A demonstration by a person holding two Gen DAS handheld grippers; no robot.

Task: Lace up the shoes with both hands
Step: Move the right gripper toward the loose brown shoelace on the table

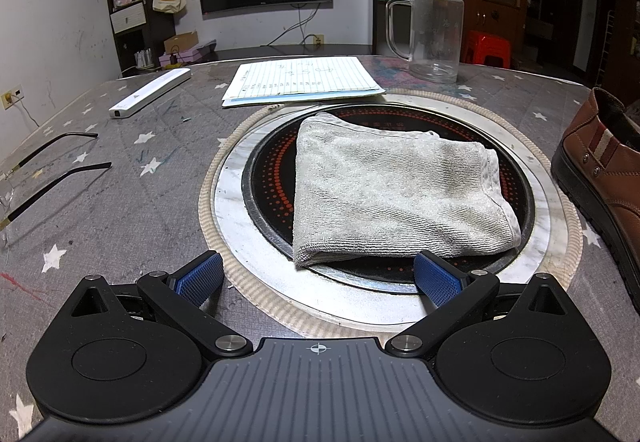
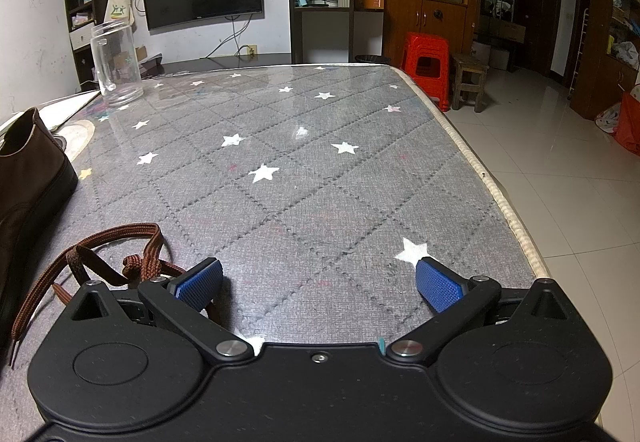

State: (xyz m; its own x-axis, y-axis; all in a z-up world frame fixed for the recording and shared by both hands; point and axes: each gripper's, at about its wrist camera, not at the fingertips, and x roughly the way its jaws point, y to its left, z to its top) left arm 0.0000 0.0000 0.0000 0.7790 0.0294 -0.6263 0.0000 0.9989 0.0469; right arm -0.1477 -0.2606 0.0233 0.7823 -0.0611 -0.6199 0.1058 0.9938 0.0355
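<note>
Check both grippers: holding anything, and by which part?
Nothing held. Left gripper and right gripper both have jaws wide apart with nothing between them; the shoelace lies loose on the table beside the right one.

The towel (image 1: 394,194) lies on the cooktop (image 1: 516,178); shoe (image 1: 600,178) right, paper (image 1: 300,80) behind.

The table cover (image 2: 320,178) is grey, quilted in a stitched diamond grid and strewn with white stars. At three o'clock in the left wrist view the shoe (image 1: 604,178) is tan-brown with a red-and-white striped band and a black sole; its lace (image 2: 100,258) is rust-brown with a woven rib. The towel (image 1: 400,194) is off-white. The cooktop (image 1: 272,178) under it is black, ringed with orange-red dots. Both grippers' pads (image 2: 200,284) are blue and dimpled.
</note>
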